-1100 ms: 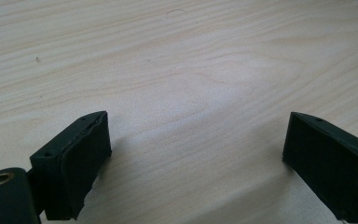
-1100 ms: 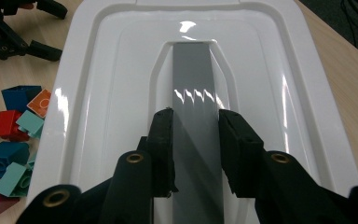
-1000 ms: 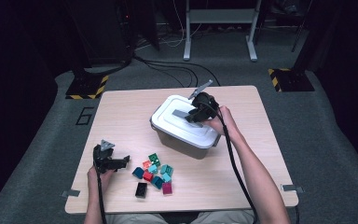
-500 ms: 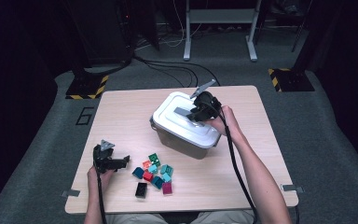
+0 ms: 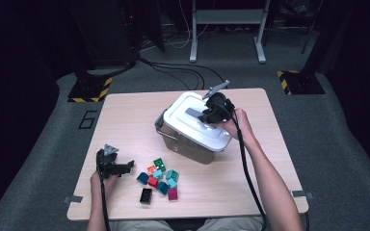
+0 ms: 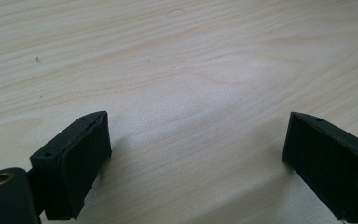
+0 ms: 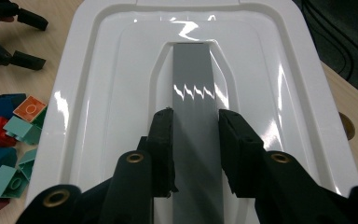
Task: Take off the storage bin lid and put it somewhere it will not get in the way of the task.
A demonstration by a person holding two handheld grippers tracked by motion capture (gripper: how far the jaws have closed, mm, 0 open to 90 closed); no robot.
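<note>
Gripping the flat grey plastic handle (image 7: 193, 121) set into the lid, the right gripper (image 7: 195, 140) has its two black jaws clenched on the handle's two long edges, one jaw on each side. The handle runs along the middle of the glossy white plastic lid (image 7: 98, 84), inside a recessed channel. In the high view, the right gripper (image 5: 211, 111) sits on top of the lid (image 5: 188, 108), which rests on a translucent grey rectangular storage box (image 5: 188, 147) near the middle of the light wooden table (image 5: 125, 115). The box stands at an angle to the table's edges.

The left gripper (image 5: 123, 167) rests low over the near left part of the table, well apart from the box. In the left gripper view, the left gripper (image 6: 196, 149) has its jaws spread wide and released, with bare wood grain (image 6: 191, 70) between them.

A loose cluster of small plastic building bricks (image 5: 159, 175), in teal, green, red, magenta and black, lies on the table in front of the box, just beside the left gripper's jaws. In the right gripper view, some of these bricks (image 7: 9, 126) appear beside the lid's edge.
</note>
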